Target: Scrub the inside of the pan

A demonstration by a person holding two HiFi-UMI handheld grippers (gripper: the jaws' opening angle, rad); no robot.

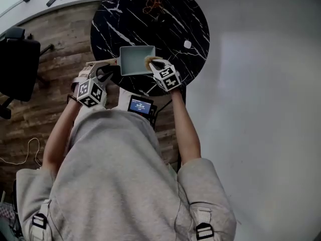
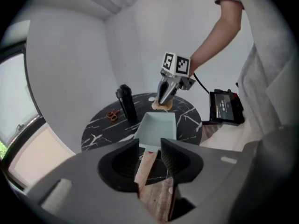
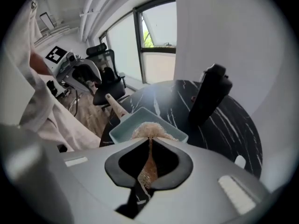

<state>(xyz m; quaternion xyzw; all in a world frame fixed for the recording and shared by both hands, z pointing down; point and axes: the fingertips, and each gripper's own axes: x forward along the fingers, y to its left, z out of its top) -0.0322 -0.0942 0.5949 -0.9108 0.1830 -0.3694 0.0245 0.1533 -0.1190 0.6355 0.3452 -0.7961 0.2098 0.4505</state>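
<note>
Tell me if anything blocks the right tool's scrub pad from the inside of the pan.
Nothing visible does. The right tool holds the scrub pad at the open rim of the pan; the black bottle stands beyond it.

pan (image 1: 136, 59): 1 | scrub pad (image 3: 147, 129): 1 | grippers: 2, left gripper (image 2: 149, 143) and right gripper (image 3: 149, 141) | marker cubes (image 1: 90, 93) (image 1: 168, 78): 2 | round black marble table (image 1: 193, 19): 1 | black bottle (image 2: 126, 104): 1 | small white disc (image 1: 187, 44): 1 | reddish-brown item (image 1: 153, 5), kind unclear: 1 | screen device (image 1: 140, 105): 1 | office chair (image 1: 17, 67): 1
</note>
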